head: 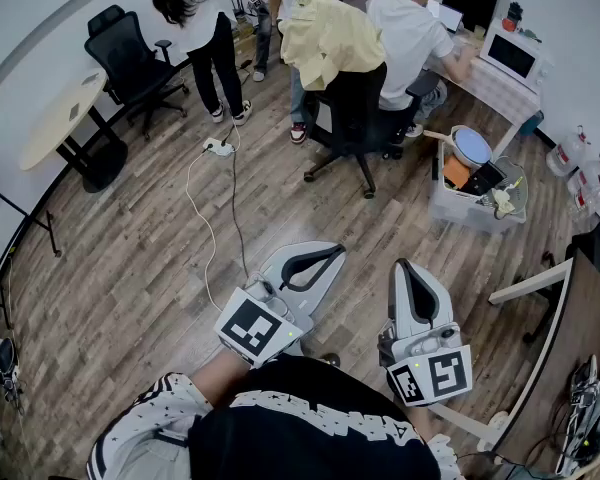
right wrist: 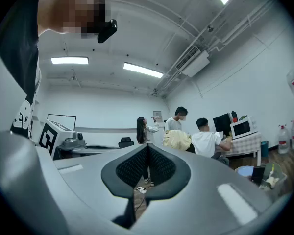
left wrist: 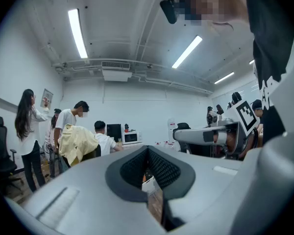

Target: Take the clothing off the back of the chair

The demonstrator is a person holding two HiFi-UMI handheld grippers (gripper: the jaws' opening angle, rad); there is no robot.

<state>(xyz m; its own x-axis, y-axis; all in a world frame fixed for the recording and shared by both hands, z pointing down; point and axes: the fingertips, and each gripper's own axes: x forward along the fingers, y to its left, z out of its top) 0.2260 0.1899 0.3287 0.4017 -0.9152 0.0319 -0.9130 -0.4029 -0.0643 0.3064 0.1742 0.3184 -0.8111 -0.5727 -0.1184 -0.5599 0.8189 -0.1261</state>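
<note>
A pale yellow garment (head: pixel 325 36) hangs over the back of a black office chair (head: pixel 356 118) far ahead across the wood floor. The garment (left wrist: pixel 76 143) appears again at the left of the left gripper view, and the garment (right wrist: pixel 177 140) right of centre in the right gripper view. My left gripper (head: pixel 325 259) and right gripper (head: pixel 404 273) are held close to my body, both shut and empty, far from the chair. A seated person in white (head: pixel 410 33) sits just beyond the chair.
Two people stand behind the chair (head: pixel 202 28). A power strip with cables (head: pixel 218 148) lies on the floor between me and the chair. A clear bin of items (head: pixel 477 183) sits right of the chair. A round table (head: pixel 65 118) and another black chair (head: pixel 130 58) stand at left.
</note>
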